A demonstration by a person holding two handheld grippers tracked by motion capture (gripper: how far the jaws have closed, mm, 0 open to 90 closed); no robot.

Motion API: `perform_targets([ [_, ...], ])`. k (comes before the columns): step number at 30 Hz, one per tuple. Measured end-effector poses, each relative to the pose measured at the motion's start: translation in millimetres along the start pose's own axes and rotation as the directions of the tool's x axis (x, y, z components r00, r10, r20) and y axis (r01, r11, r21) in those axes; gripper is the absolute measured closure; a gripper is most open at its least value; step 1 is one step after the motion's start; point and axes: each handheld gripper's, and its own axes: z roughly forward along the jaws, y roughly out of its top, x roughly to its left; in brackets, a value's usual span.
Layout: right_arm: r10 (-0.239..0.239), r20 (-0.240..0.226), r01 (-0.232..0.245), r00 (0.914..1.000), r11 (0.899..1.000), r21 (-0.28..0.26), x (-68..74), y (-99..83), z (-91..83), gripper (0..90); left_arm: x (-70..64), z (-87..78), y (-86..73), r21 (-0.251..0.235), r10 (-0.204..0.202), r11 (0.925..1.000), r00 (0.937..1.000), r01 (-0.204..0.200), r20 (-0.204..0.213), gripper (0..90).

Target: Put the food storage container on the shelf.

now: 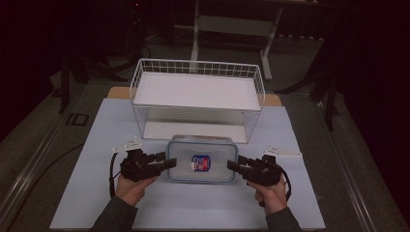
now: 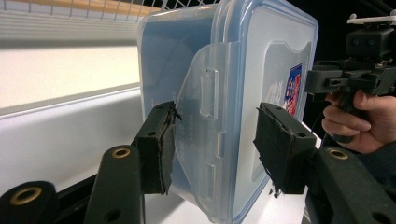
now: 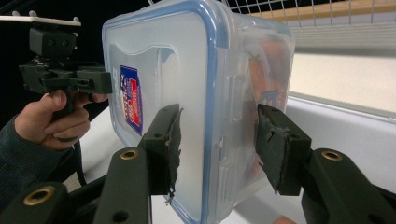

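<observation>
Seen from the high view, a clear rectangular plastic food container with a blue-rimmed snap lid (image 1: 202,161) lies flat on a pale blue tabletop (image 1: 96,145), near the centre and slightly toward six o'clock. A red and blue label sits in the middle of its lid. Directly behind it, at twelve o'clock, stands a white wire basket shelf with a white upper deck (image 1: 198,92); the container's far edge is just beside the shelf's open front. The left gripper (image 1: 164,162), black and held in a person's hand, meets the container's short side at nine o'clock. The right gripper (image 1: 234,165) meets the opposite short side at three o'clock. In the left gripper view, the left gripper (image 2: 215,144) has its jaws spread, straddling the container's side latch (image 2: 208,93); one pad touches the wall and the other stands slightly off the lid. In the right gripper view, the right gripper (image 3: 219,140) is likewise released, its jaws apart on either side of the lid's rim, neither one pressing in firmly.
</observation>
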Motion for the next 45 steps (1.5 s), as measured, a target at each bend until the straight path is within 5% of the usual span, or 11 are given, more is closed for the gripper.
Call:
perform_targets([
  [23,-0.053,0.0,0.053,0.9986,0.998,-0.045,11.8,29.0,-1.4,51.5,-4.7,-11.3,29.5,-0.045,0.033,0.9984,0.9995,-0.033,0.0,48.7],
  [45,-0.109,-0.003,0.108,0.9941,0.986,-0.124,17.9,84.0,2.4,51.7,-5.9,-22.6,86.7,-0.121,0.091,0.9883,0.9956,-0.093,-0.02,48.7],
])
